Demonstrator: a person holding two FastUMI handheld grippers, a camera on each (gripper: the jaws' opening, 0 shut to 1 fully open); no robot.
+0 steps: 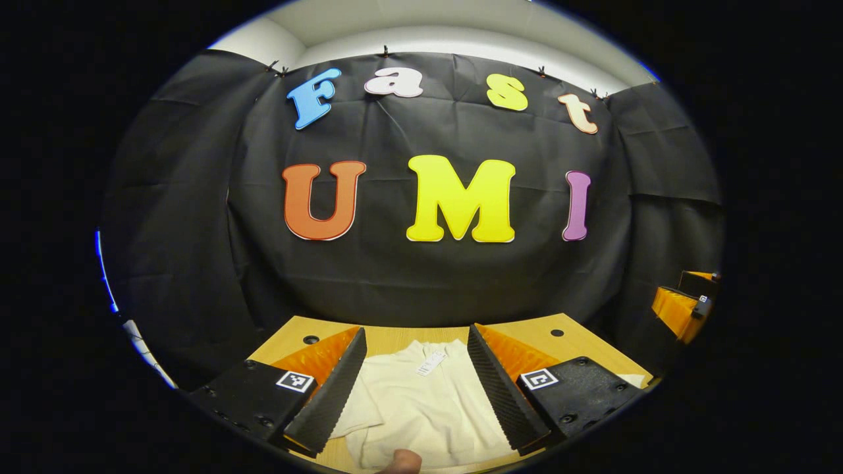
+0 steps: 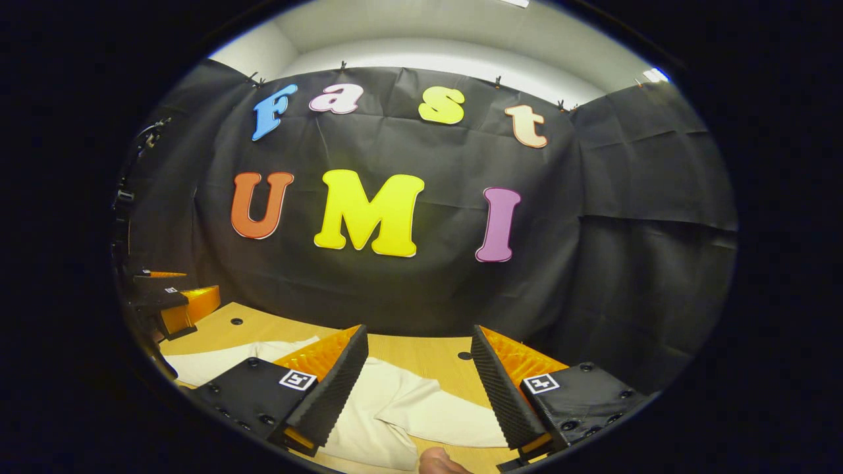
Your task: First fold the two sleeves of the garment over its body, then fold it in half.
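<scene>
Left gripper view: left gripper (image 1: 416,388) raised above wooden table (image 1: 573,342), fingers spread wide, nothing between them. Cream garment (image 1: 421,408) flat on table below, collar with white tag (image 1: 431,362) toward far edge, one short sleeve (image 1: 352,415) out to left. Fingertip (image 1: 402,463) at near edge. Right gripper (image 1: 685,306) at far right, state cannot be told there.

Right gripper view: right gripper (image 2: 418,388) likewise held apart, gripping nothing, above garment's other sleeve (image 2: 441,415), spread to right on table. Left gripper (image 2: 174,306) well apart at left.
</scene>
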